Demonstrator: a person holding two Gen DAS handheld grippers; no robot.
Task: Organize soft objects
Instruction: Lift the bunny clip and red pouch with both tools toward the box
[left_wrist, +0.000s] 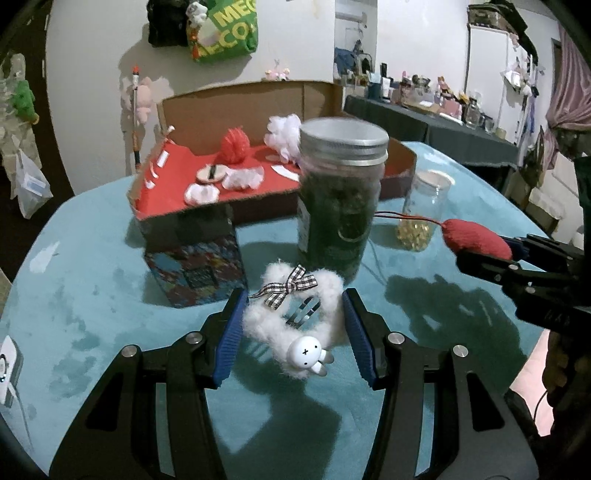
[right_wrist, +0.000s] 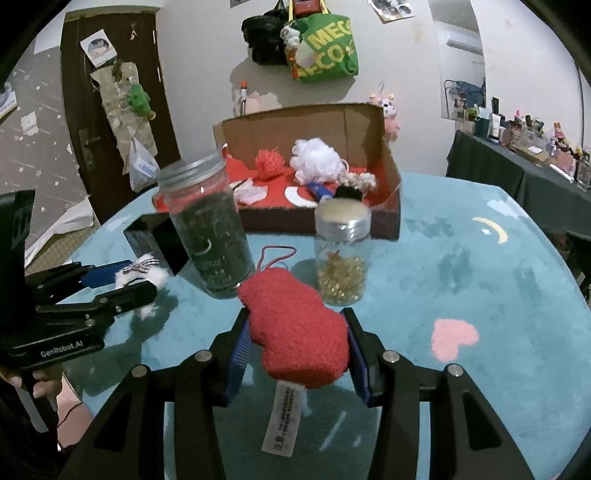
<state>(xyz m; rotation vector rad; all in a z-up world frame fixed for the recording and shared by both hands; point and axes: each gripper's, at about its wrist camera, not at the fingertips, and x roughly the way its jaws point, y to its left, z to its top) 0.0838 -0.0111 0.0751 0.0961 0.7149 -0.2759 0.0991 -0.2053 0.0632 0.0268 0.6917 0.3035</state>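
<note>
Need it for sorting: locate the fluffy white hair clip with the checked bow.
The fluffy white hair clip sits gripped in the left gripper, above the teal table, just before the dark-filled glass jar.

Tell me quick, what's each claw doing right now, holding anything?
Left claw: closed on the fluffy white hair clip with the checked bow.
Right claw: closed on the red plush toy, tag hanging below.

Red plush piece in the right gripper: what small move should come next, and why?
Probably carry it forward, over the jars, toward the cardboard box. The right gripper is shut on the red plush piece, lifted clear of the table, and the box already holds other soft items such as the white pom-pom. The left gripper holds the white fluffy clip.
</note>
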